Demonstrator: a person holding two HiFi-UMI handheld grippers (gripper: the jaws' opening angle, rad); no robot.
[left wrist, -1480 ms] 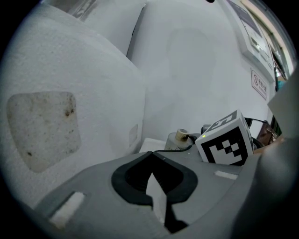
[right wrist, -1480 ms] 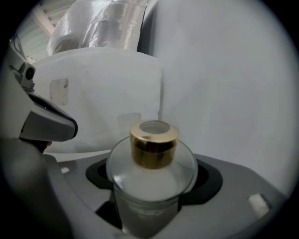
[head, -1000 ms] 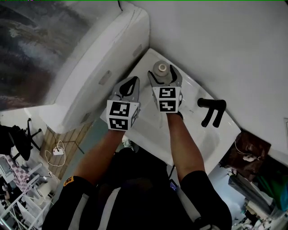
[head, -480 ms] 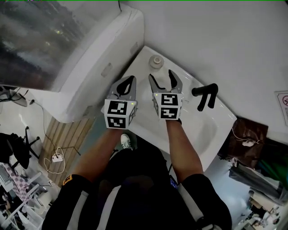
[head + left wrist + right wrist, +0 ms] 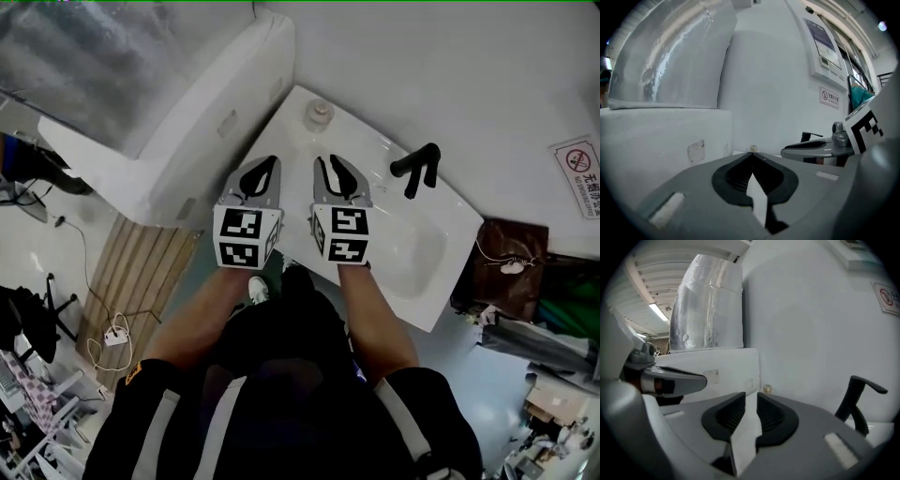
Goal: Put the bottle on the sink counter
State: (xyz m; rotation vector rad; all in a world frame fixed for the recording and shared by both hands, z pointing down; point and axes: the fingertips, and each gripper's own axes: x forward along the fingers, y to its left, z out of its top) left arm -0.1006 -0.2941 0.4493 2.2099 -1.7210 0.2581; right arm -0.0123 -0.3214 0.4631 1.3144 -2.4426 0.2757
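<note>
Our right gripper has let go and drawn back, jaws closing to a narrow gap around nothing. We left the bottle upright in the sink counter's far corner, so the placing looks done

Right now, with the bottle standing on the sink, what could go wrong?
1. The bottle stands at the sink counter's far corner, near its edge; a bump might tip it off.
2. Both grippers point toward it, the left gripper shut, the right gripper closing on nothing; pushing forward could knock it.
3. The black faucet stands just right of the right gripper; a sideways swing might hit it.
</note>
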